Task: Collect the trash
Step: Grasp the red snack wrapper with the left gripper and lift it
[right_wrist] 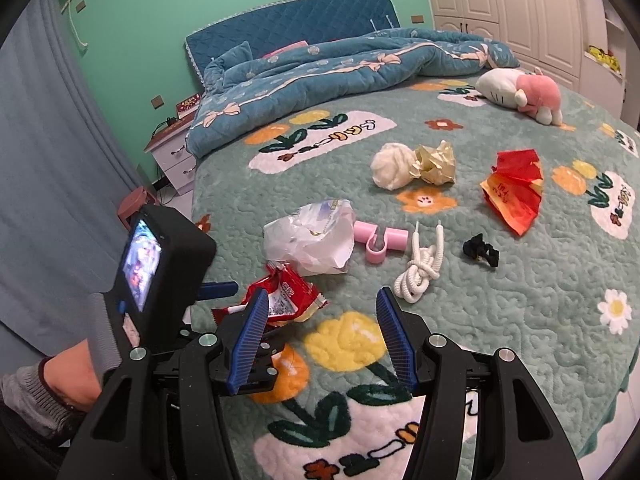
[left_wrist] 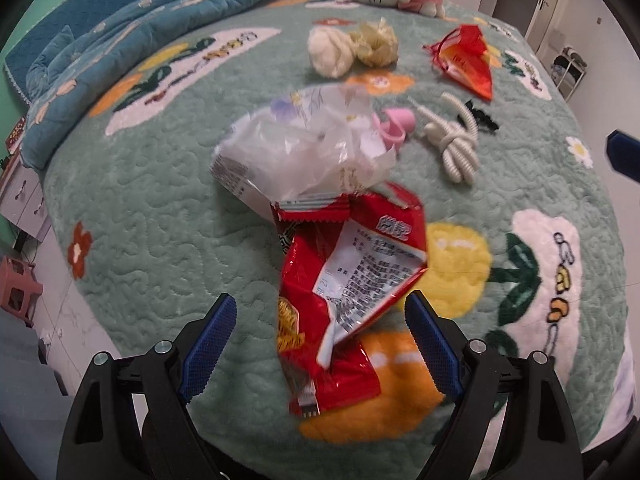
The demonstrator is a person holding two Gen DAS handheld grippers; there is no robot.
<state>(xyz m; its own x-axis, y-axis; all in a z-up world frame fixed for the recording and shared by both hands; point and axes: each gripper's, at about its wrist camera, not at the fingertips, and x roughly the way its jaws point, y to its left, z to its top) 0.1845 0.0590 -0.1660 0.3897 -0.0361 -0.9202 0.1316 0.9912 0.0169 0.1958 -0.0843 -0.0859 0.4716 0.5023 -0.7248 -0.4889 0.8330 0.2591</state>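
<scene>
Lying on the green blanket point(left_wrist: 140, 208), the red snack bag point(left_wrist: 340, 280) sits between the spread-apart fingers of the left gripper point(left_wrist: 320, 320), not pinched. The white plastic bag point(left_wrist: 304, 152) touches its far end. The right gripper point(right_wrist: 320, 320) hangs wide apart, holding nothing.

Your bedspread point(left_wrist: 160, 240) looked like soft, matt plush cloth, quilted in a wavy pattern. Near you, the red snack wrapper point(left_wrist: 344, 280) was glossy, crinkled plastic film, and just beyond it the white bag point(left_wrist: 304, 152) was thin, translucent, crumpled plastic. The far red packet point(right_wrist: 516, 192) shone the same way. The gold ball point(right_wrist: 436, 162) looked like creased foil. The pink clip point(right_wrist: 380, 240) was smooth plastic, the white cord point(right_wrist: 420, 272) braided. Your left gripper point(left_wrist: 320, 330) had black matt plastic arms, and its blue pads point(left_wrist: 208, 348) were finely ribbed.
</scene>
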